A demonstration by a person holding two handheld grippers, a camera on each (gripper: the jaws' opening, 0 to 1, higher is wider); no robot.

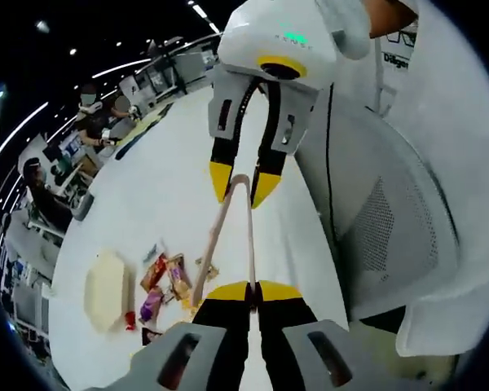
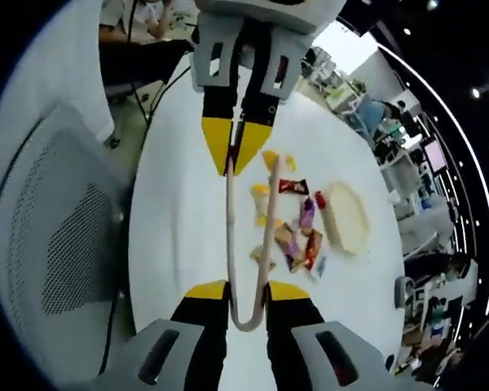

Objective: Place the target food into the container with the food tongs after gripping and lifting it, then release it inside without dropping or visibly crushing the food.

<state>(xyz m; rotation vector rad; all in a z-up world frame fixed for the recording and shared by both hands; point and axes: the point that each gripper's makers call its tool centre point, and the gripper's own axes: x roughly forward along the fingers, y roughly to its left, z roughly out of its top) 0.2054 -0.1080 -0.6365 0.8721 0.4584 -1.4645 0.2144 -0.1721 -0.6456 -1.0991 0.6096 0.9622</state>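
partly blurred snack packets (image 2: 297,236) beside tray (image 2: 348,218), behind tongs (image 2: 248,244)

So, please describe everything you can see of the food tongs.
The food tongs are pale, wood-like, two slim arms joined by a U-shaped bend. They hang above the white table. The right gripper clamps them near the bend; the left gripper pinches one arm's tip, the other tip stands free. No food is between them.
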